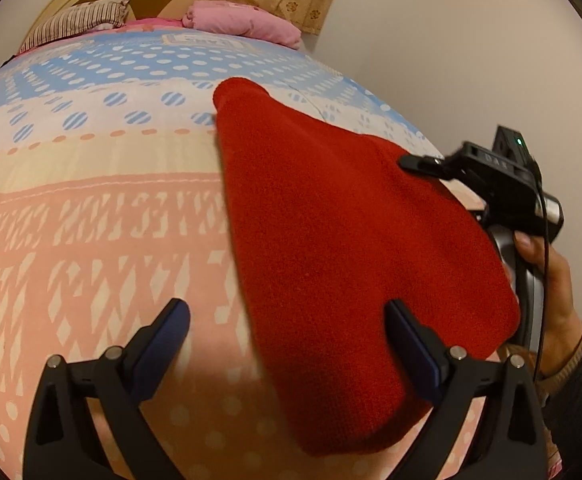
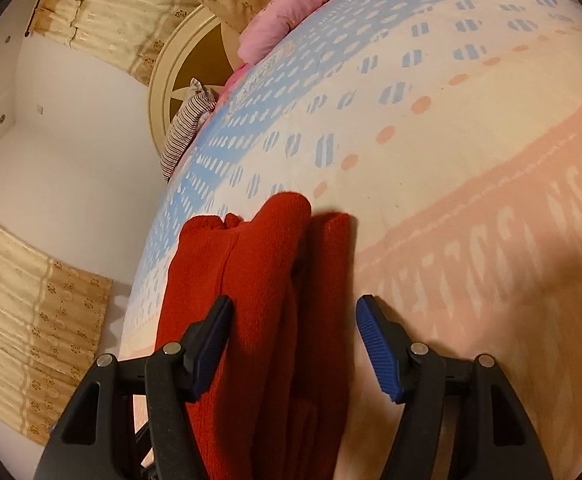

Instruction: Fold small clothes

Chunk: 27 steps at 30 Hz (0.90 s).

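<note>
Lay folded on the patterned bedspread [image 1: 91, 216]: red garment [image 1: 331, 248]. Reached between the spread, empty fingers of the left gripper [image 1: 287, 344] and under the right gripper [image 2: 293, 344], likewise wide apart, gripping nothing.

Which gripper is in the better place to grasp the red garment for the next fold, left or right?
Probably right. The right gripper is open with the red garment between its fingers. The left gripper is also open, but mostly over the bedsheet beside the garment's edge.
</note>
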{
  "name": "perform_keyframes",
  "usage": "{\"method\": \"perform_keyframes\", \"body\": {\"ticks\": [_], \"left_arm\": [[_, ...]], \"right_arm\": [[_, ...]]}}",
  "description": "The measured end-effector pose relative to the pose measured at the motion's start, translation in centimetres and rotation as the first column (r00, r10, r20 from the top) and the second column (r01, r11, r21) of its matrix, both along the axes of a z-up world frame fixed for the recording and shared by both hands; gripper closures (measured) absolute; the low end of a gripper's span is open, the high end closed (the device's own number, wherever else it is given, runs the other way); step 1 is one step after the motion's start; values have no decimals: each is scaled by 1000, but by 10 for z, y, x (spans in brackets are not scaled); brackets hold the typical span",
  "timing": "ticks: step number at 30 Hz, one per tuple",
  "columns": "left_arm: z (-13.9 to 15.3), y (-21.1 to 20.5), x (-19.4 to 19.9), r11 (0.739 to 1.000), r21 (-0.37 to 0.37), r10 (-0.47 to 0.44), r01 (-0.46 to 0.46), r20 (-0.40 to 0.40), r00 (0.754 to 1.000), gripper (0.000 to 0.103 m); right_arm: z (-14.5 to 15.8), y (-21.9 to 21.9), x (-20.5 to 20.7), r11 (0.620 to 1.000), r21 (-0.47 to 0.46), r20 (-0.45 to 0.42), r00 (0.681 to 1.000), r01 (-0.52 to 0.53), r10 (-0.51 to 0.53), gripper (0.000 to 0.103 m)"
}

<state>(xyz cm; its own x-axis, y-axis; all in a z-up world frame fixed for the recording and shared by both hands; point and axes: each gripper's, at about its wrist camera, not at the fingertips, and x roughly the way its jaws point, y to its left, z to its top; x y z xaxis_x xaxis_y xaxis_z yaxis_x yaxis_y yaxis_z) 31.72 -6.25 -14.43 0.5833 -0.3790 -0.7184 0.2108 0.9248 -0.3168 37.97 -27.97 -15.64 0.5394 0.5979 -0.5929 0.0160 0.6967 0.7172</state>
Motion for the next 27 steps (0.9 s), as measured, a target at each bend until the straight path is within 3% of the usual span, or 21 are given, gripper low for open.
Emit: {"method": "perform_keyframes", "body": {"ticks": [3, 5, 8, 12, 14, 16, 21, 27], "left_arm": [[0, 0, -1, 1000, -3, -3, 3, 2, 1000, 3], [0, 1, -1, 1000, -2, -6, 6, 3, 1000, 4], [1, -1, -2, 1000, -2, -19, 19, 8, 1000, 11], [5, -5, -6, 996, -39, -74, 74, 1, 997, 38], [6, -6, -9, 997, -35, -73, 73, 1, 997, 43], [10, -6, -12, 997, -32, -75, 75, 10, 997, 55], [29, -9, -27, 996, 51, -81, 79, 45, 996, 63], [42, 10, -51, 997, 55, -50, 47, 50, 997, 64]], "right_arm": [[-2, 5, 9, 1000, -10, 2, 1000, -18, 18, 46], [-5, 6, 13, 1000, -1, -5, 1000, -23, 23, 60], [-8, 10, 14, 999, 1, -8, 999, -37, 37, 67], [-9, 13, 11, 999, -2, -6, 999, -48, 48, 71], [-8, 14, 10, 999, -2, -6, 999, -50, 50, 73], [-7, 15, 8, 999, -1, -1, 999, -51, 51, 74], [9, 26, -1, 997, 0, 46, 996, -74, 74, 76], [25, 48, -15, 993, 28, 83, 990, -114, 111, 77]]}}
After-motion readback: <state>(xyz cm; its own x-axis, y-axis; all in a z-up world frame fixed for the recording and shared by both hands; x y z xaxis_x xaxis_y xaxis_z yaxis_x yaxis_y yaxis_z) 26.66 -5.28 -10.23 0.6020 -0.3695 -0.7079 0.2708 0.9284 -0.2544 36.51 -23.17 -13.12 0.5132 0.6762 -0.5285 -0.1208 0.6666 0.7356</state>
